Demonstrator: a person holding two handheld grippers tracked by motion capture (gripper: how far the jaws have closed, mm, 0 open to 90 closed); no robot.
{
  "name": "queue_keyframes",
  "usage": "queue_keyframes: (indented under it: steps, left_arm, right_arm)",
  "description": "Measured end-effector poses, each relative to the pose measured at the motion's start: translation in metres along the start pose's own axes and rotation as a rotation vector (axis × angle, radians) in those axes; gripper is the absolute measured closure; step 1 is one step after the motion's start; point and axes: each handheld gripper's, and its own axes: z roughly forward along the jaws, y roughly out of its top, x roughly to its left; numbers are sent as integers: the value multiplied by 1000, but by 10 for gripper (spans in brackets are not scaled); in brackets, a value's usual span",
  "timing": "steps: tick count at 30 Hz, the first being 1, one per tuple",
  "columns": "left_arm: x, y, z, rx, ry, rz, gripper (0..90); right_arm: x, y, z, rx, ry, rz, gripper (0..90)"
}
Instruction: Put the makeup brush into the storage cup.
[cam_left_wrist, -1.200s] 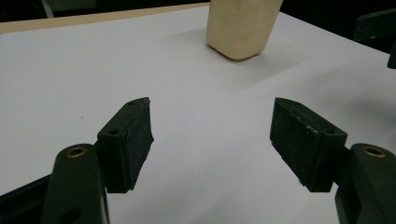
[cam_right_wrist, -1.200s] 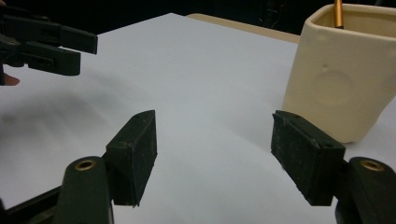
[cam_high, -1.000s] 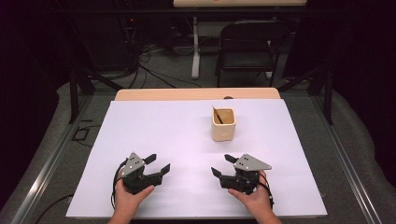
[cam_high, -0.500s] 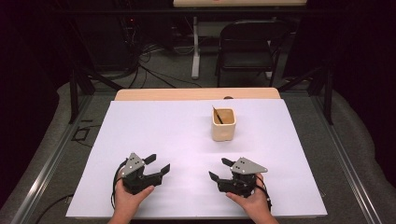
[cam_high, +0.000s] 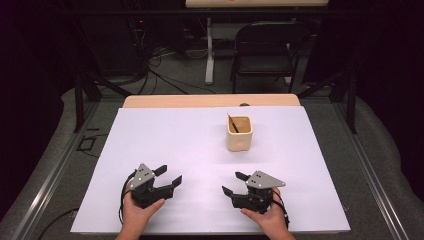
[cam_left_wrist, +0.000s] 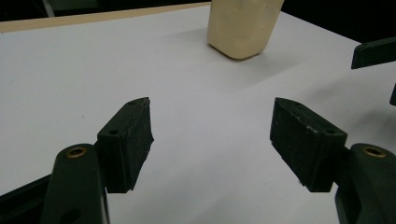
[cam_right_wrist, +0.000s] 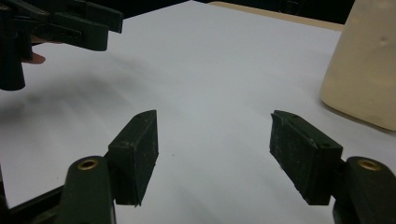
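Note:
A cream square cup (cam_high: 239, 132) stands on the white table (cam_high: 175, 140), right of centre, with a thin dark stick leaning inside it. My left gripper (cam_high: 169, 175) rests near the front edge at the left, held by a hand, jaws open and empty. My right gripper (cam_high: 234, 184) sits near the front edge to the right, also open with nothing between its jaws. In the left gripper view my gripper (cam_left_wrist: 212, 135) faces the cup (cam_left_wrist: 243, 25) ahead. In the right gripper view my gripper (cam_right_wrist: 214, 149) has the cup (cam_right_wrist: 362, 70) at the far right and the left gripper (cam_right_wrist: 60, 23) at the upper left.
A folding chair (cam_high: 265, 50) and cables lie on the floor beyond the table's far wooden edge (cam_high: 210, 101). Metal rails (cam_high: 50, 170) run along both sides of the table.
My right gripper has shifted slightly left and turned more toward the left gripper. The left gripper and the cup stayed put.

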Motion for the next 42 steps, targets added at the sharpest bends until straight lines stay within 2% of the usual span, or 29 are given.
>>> queue_keyframes:
  steps: [26, 42]
  left_arm:
    - [1, -1, 0, 6, 4, -2, 295]
    - [3, -2, 0, 4, 8, -16, 295]
  right_arm:
    - [-2, -5, 3, 15, 18, 13, 325]
    - [-8, -7, 3, 15, -2, 28, 328]
